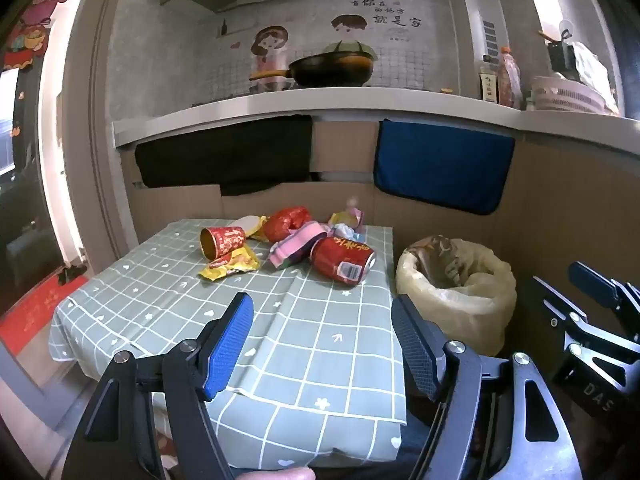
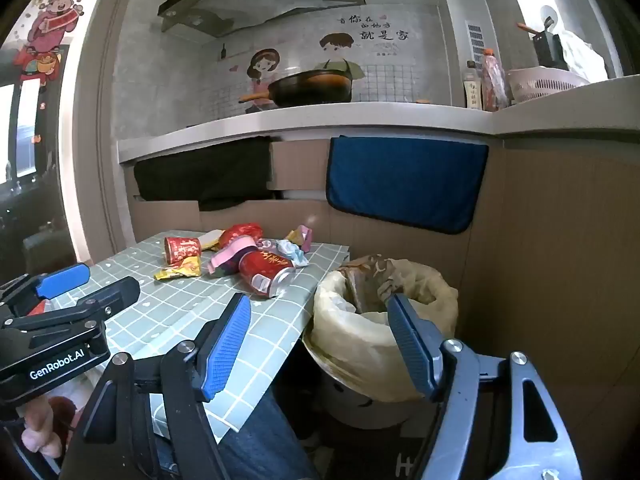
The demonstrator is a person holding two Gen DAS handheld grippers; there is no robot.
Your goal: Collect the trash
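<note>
Both the left gripper [image 1: 322, 344] and right gripper [image 2: 320, 344] are wide open and empty; all trash, like the red can [image 1: 343, 260], waits near the table [image 1: 320, 360] far edge; the bin [image 1: 456, 280] seems partly filled.

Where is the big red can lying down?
In both wrist views, the crushed red metal can lies on the checked tablecloth, near its right edge, beside the yellow-lined bin.
</note>
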